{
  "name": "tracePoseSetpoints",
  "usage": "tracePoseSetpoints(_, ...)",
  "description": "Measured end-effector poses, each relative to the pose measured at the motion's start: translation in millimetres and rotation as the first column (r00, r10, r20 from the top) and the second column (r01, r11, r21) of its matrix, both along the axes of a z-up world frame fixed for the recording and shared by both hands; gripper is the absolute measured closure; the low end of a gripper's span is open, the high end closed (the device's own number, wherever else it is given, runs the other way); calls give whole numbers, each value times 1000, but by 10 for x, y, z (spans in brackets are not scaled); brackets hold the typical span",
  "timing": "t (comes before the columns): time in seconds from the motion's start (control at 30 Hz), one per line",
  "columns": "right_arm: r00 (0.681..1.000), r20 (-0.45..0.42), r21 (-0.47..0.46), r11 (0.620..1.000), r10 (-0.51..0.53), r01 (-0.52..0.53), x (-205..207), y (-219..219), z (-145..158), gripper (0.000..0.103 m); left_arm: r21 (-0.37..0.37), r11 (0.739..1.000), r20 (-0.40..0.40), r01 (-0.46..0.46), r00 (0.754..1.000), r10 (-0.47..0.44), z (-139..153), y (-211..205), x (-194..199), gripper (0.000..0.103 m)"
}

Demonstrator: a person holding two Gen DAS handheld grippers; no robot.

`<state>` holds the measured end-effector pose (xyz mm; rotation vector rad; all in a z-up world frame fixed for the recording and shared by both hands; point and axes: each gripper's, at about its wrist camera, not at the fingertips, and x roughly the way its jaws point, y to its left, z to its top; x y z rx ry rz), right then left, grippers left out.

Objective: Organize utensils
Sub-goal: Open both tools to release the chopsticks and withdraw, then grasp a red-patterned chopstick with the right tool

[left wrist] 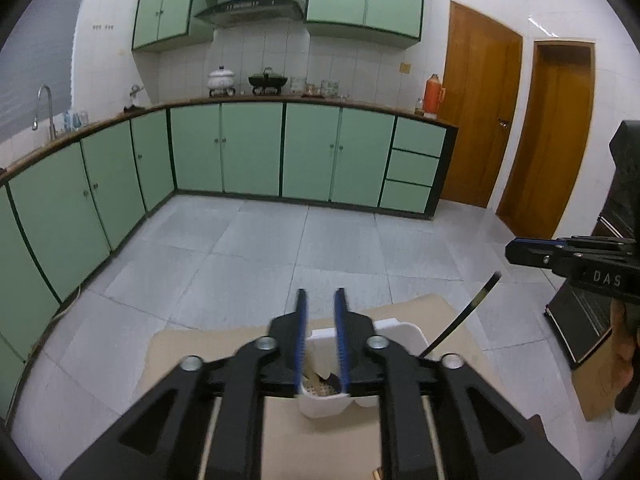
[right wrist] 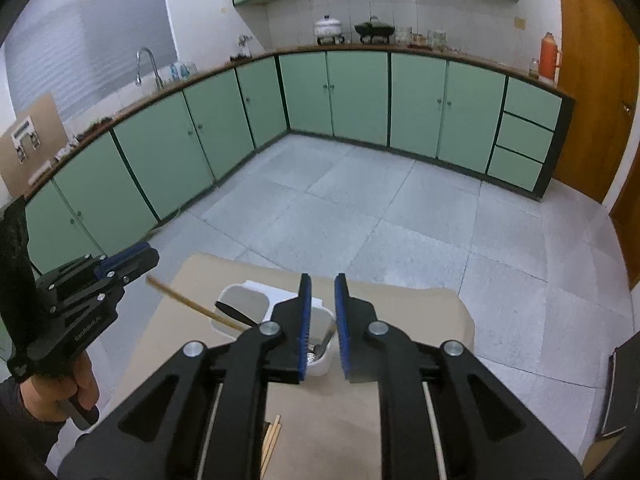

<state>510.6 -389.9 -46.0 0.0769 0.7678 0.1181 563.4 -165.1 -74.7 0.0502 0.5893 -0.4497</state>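
A white two-part utensil holder (right wrist: 244,300) stands on a tan table (right wrist: 400,312). It also shows in the left wrist view (left wrist: 400,330). A long wooden utensil (right wrist: 188,304) leans out of its left part, beside a dark spatula head (right wrist: 230,309). A metal utensil (right wrist: 318,350) lies in the right part. In the left wrist view a dark-handled utensil (left wrist: 464,316) sticks out of the holder. My left gripper (left wrist: 322,308) is open and empty above the holder. My right gripper (right wrist: 323,292) is open and empty above it too. Loose chopsticks (right wrist: 272,440) lie on the table below.
Green cabinets (right wrist: 352,92) and a counter run along the far walls, with pots (right wrist: 328,26) and a red thermos (right wrist: 548,56). A grey tiled floor (right wrist: 380,208) lies beyond the table. Brown doors (left wrist: 544,132) stand at right. A dark rack (left wrist: 576,320) stands by the table.
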Motion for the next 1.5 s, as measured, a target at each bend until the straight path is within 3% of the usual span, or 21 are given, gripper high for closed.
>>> tracePoseSetpoints(0.07, 999, 34, 30, 1000, 1, -2, -230, -61, 77, 80, -13, 1000, 27, 1, 1000, -1, 108, 138, -175, 70)
tracePoseSetpoints(0.2, 994, 110, 17, 1000, 24, -26, -826, -29, 82, 79, -31, 1000, 40, 4, 999, -2, 163, 435, -595, 61)
tracePoseSetpoints(0.27, 991, 131, 1, 999, 39, -40, -1248, 40, -88, 77, -32, 999, 51, 6, 999, -5, 92, 553, -880, 52)
tracePoseSetpoints(0.4, 988, 146, -39, 999, 40, -35, -2057, 276, -715, 75, -16, 1000, 55, 22, 998, -21, -298, 750, -1560, 48)
tracePoseSetpoints(0.6, 999, 31, 1, 1000, 5, -5, -2979, 748, -1997, 75, -22, 999, 46, -26, 999, 27, -1073, 897, -2484, 43)
tracePoseSetpoints(0.7, 1000, -21, -4, 1000, 20, -20, -3168, 977, -2380, 75, 3, 999, 33, -44, 998, 44, -1442, 912, -2788, 43)
tracePoseSetpoints(0.9, 998, -22, -28, 998, 63, -64, -3243, 1252, -2583, 75, -11, 999, -56, -51, 997, 51, -1904, 890, -3020, 44)
tracePoseSetpoints(1.1, 997, -13, -17, 997, 72, -73, -3104, 1227, -2622, 77, 24, 1000, -58, -8, 998, 9, -2079, 725, -3143, 44)
tracePoseSetpoints(1.17, 998, -11, -17, 998, 59, -59, -3085, 1159, -2632, 97, 33, 999, -64, 5, 998, -3, -2112, 659, -3154, 46)
tracePoseSetpoints(1.37, 999, -14, 15, 999, -37, 37, -3093, 802, -2625, 98, 54, 997, -92, 63, 994, -58, -2225, 433, -3201, 54)
tracePoseSetpoints(1.5, 998, -20, 31, 998, -62, 62, -3117, 668, -2648, 98, 116, 989, -108, 94, 991, -81, -2334, 209, -3212, 58)
